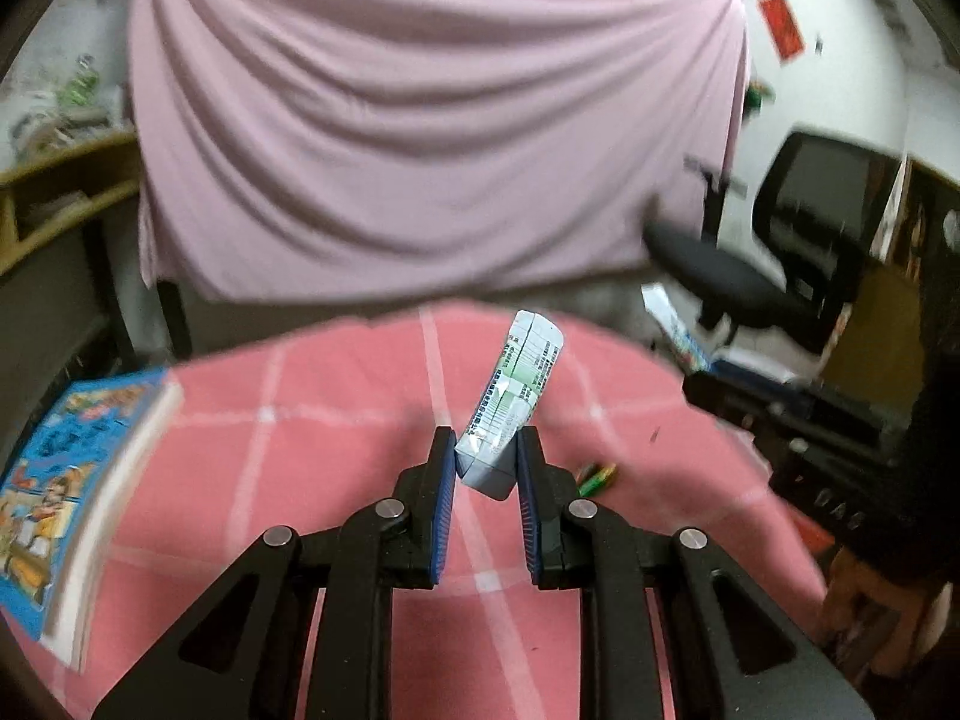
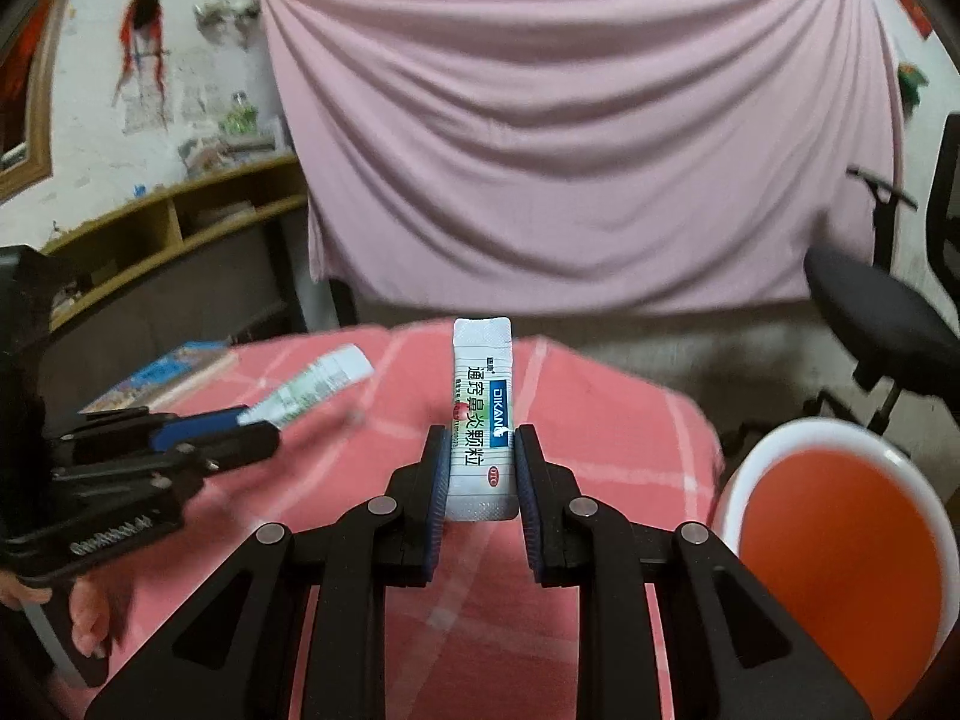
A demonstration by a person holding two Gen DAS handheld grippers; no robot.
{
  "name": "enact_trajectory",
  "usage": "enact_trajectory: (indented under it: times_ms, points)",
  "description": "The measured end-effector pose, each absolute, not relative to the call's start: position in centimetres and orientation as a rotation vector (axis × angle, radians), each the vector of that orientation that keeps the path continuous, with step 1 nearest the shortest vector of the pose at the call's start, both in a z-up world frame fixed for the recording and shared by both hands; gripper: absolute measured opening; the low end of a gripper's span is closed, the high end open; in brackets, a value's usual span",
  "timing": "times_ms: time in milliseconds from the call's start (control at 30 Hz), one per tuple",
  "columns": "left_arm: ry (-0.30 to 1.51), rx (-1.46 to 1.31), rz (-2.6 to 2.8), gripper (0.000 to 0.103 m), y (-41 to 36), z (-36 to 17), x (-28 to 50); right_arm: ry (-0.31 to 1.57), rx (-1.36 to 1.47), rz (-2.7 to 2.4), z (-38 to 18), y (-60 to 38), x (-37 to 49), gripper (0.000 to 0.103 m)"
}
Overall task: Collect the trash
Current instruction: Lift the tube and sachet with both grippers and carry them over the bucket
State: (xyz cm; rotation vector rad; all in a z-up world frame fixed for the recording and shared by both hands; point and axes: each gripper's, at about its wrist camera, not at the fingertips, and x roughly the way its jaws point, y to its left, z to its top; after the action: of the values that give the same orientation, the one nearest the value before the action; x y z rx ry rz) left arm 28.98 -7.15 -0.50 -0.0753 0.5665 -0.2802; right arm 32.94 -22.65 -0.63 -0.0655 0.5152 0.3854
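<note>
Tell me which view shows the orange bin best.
Right wrist view. The orange bin with a white rim sits at lower right beside the pink checked tablecloth, opening facing the camera, only its far right edge cropped. The left wrist view does not show it; that side is dark clutter and an office chair.

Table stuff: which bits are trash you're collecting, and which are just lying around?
For the job:
- left sachet, pinched in the left gripper
- right sachet, pinched in the right gripper
- possibly the orange tub

Just lying about:
- picture book
- green batteries
- office chair
</note>
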Motion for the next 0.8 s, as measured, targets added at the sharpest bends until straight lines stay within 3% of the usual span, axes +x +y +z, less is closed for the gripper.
enact_trajectory:
  times_ms: [233,433,800]
  points:
    - [0.38,-0.133,-0.259,0.016,-8.0,1.5,26.1,0.23,-0.03,0.36,1.5,-24.4,28.3,0.019]
    - [0.3,-0.154,-0.295,0.017,-9.4,3.4,25.2,0.105,-0.032,0.284,2.7,-26.3,26.1,0.019]
    - [0.294,-0.046,-0.425,0.017,-17.4,5.4,25.4,0.127,0.132,0.15,3.9,-34.0,25.2,0.019]
